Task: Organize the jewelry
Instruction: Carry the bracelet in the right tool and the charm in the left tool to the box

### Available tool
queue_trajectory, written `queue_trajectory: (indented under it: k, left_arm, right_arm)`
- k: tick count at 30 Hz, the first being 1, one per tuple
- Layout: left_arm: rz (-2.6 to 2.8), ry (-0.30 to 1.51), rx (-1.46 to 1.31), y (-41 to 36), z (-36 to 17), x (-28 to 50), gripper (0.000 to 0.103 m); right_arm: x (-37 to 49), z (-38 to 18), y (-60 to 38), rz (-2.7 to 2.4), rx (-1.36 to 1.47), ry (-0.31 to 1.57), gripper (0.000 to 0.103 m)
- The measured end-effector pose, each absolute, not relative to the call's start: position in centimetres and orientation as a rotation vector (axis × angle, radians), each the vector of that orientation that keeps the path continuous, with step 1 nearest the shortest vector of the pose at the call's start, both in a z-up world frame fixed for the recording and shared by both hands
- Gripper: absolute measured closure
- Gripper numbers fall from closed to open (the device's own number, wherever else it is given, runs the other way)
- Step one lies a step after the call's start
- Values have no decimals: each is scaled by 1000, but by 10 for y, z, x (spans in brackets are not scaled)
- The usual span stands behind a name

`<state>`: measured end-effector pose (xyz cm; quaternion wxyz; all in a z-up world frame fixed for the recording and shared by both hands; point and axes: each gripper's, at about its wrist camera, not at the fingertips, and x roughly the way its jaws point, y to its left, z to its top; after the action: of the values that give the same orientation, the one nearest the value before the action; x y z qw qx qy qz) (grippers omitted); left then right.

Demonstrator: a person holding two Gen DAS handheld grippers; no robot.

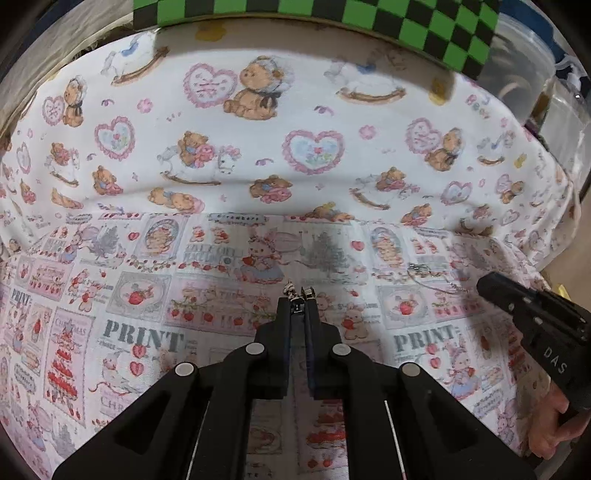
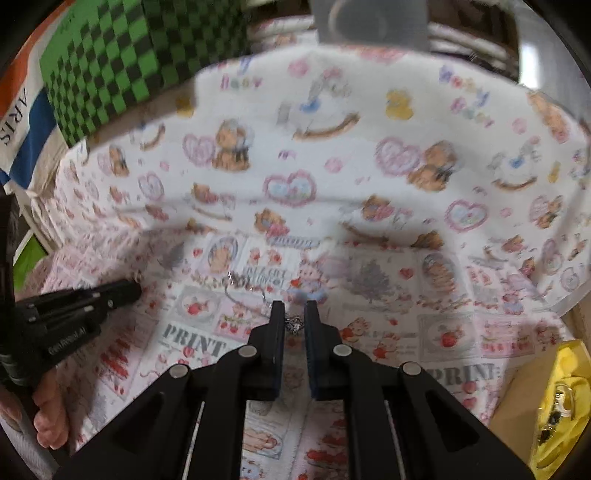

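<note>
In the left wrist view my left gripper is shut on a small silver earring that sticks out between its tips, just above the printed cloth. A thin silver chain necklace lies on the cloth to the right, its end under my right gripper. In the right wrist view my right gripper has its jaws narrowly apart around the necklace's pendant. The chain trails off to the left. My left gripper shows at the left.
A teddy-bear patterned cloth rises as a backdrop behind the printed cloth. A green and black checkered box stands at the back. A clear plastic container is at the back right. A yellow object lies at the right edge.
</note>
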<state>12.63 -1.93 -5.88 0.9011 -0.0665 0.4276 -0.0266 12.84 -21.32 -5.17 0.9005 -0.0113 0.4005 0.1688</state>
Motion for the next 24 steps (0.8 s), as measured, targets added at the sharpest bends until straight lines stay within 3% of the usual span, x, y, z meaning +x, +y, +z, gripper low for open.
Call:
queue_trajectory:
  k: [13, 18, 24]
  left_arm:
    - [-115, 507, -73, -50, -7, 65, 97]
    - [-48, 318, 55, -68, 1, 37, 97]
    - [-49, 266, 81, -74, 9, 26, 97]
  right_arm:
    - [42, 48, -265, 417, -4, 418, 94]
    - [12, 54, -304, 350, 8, 320, 94]
    - [12, 41, -348, 194, 28, 321, 94]
